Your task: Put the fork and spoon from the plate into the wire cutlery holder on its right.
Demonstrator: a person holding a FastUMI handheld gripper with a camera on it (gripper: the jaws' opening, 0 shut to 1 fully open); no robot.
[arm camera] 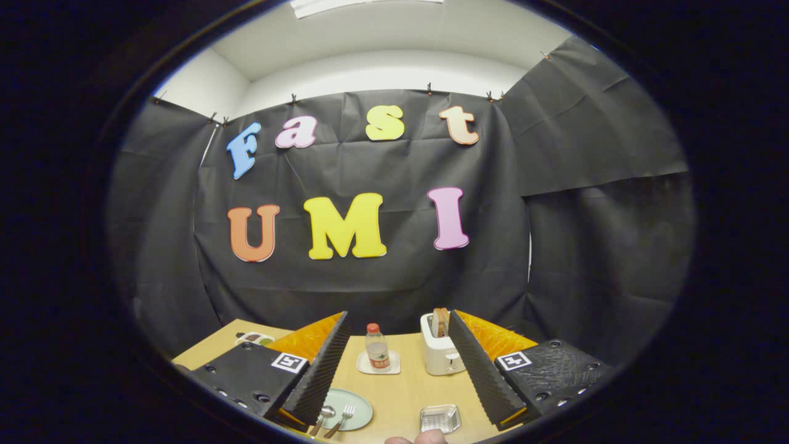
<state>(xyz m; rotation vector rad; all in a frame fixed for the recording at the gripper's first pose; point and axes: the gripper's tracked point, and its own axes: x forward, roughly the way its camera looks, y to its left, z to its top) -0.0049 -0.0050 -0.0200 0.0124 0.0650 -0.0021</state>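
Note:
A pale green plate (358, 401) lies on the wooden table, close to my left finger. On it rest a spoon (323, 417) and a fork (342, 419), side by side, handles toward me. The wire cutlery holder (439, 419) sits low on the table to the right of the plate, nearer my right finger. My gripper (397, 339) is open, held well above the table, with nothing between its fingers. Plate and holder both lie between the two fingers, below their tips.
A water bottle (376, 348) stands on a white coaster beyond the plate. A white toaster (440, 349) with bread in it stands beside the right finger. A small dish (254, 338) sits at the far left. A fingertip (418, 439) of a person shows just below the holder.

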